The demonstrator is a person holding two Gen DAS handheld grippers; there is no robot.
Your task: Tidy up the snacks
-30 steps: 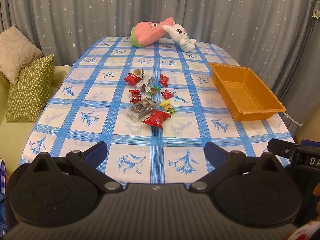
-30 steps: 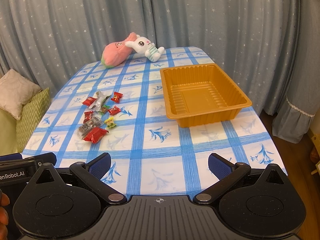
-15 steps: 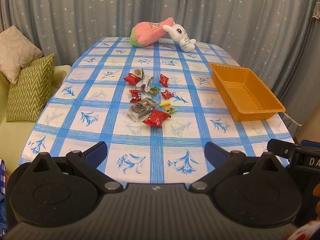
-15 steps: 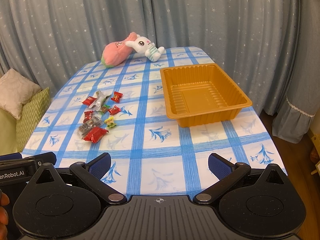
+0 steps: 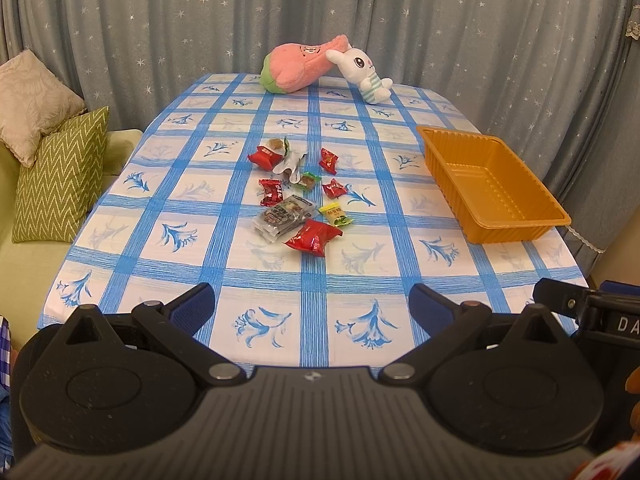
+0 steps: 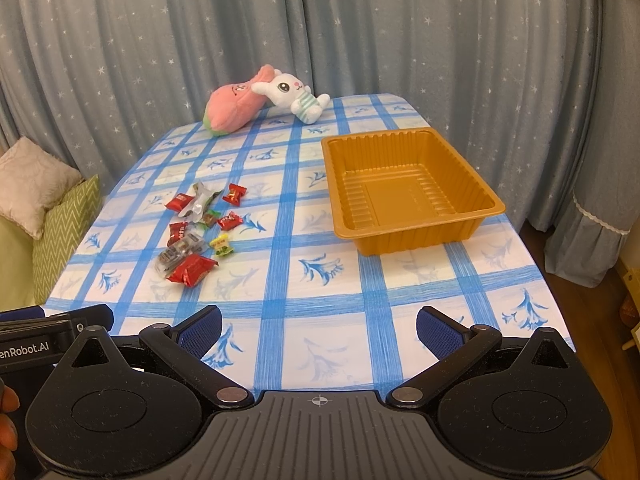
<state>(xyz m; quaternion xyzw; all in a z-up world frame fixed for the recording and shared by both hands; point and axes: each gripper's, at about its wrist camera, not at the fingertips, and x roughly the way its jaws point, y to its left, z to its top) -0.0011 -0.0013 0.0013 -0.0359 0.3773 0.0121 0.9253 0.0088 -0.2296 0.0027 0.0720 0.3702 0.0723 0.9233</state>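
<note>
Several small wrapped snacks lie in a loose pile (image 5: 298, 192) mid-table, mostly red, with a clear dark packet (image 5: 282, 218) and a large red packet (image 5: 314, 236) nearest me; the pile also shows in the right wrist view (image 6: 198, 228). An empty orange tray (image 5: 520, 222) stands at the table's right side, also in the right wrist view (image 6: 494, 204). My left gripper (image 5: 312, 306) is open and empty above the near table edge. My right gripper (image 6: 318, 326) is open and empty beside it, in front of the tray.
A pink plush (image 5: 296, 68) and a white rabbit plush (image 5: 362, 72) lie at the table's far end before a grey curtain. A sofa with a green cushion (image 5: 60, 176) and a beige cushion (image 5: 32, 104) stands left of the table (image 5: 192, 192).
</note>
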